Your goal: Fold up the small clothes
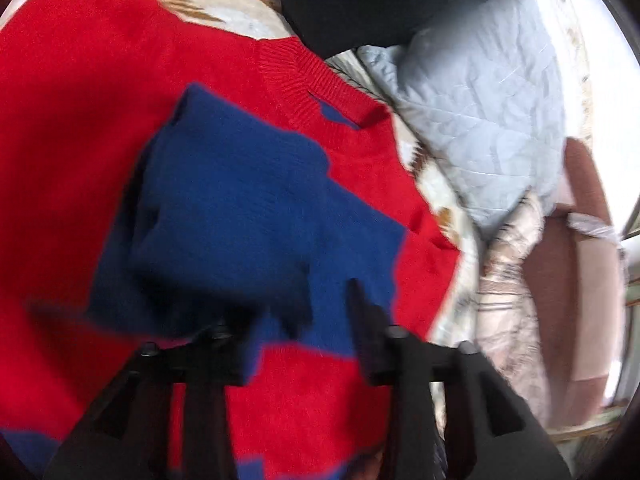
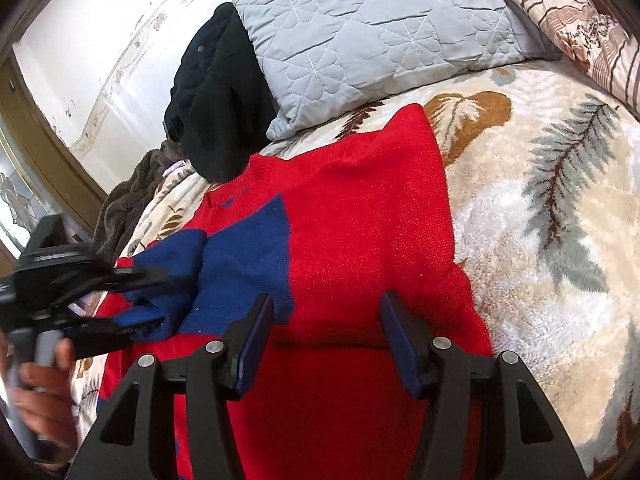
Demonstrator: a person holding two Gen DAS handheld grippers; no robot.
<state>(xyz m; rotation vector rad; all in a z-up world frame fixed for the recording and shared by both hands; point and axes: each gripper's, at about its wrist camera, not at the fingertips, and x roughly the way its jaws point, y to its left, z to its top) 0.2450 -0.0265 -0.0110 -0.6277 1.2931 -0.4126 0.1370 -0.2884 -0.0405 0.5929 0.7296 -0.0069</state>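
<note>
Red-and-blue knit sweater (image 2: pixel 360 216) flat on bed blanket (image 2: pixel 552 208), collar twd grey pillow (image 2: pixel 360 32), spread for folding. Left gripper (image 2: pixel 132 300) pinching blue sleeve (image 2: pixel 168 276), lifted over sweater front, prob to fold inward. Right gripper (image 2: pixel 326 344) spread, empty, just above red body, likely ready to pin fabric down.

free: blanket (image 2: pixel 560 240) beside sweater (image 2: pixel 360 220) | blocked: pillow (image 2: pixel 380 32), black garment (image 2: pixel 216 100) (at neckline)

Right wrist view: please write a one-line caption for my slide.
Open right gripper above a red-and-blue sweater spread on a leaf-print blanket, while the left gripper grips its blue sleeve.
</note>
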